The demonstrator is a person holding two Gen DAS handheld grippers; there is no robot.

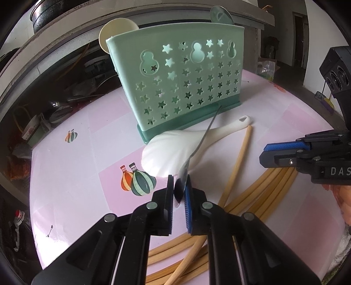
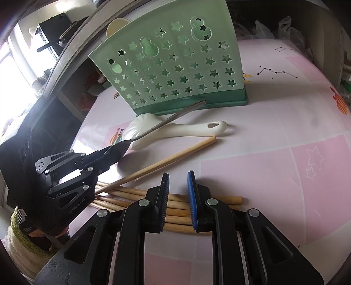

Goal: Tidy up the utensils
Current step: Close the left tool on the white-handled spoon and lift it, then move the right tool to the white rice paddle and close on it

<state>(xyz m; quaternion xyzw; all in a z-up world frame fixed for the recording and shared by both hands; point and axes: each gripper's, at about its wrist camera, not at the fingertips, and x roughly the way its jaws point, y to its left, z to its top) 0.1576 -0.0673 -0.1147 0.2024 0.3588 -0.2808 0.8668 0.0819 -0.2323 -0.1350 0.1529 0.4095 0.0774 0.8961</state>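
Your left tongs [image 1: 178, 188] are clamped on the bowl of a thin metal spoon [image 2: 166, 120] above the white plastic rice paddle [image 1: 175, 149], your right tongs [image 2: 178, 188] apart over bamboo chopsticks [image 2: 175, 208], so next lift the spoon into the pale green star-punched holder [image 1: 179, 74] toward the tabletop's [image 2: 285, 131] far edge.

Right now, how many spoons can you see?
4. A white spoon lies on the table by the green holder. The left gripper grips a metal spoon. A cream one and a metal one stand inside; more may hide there.
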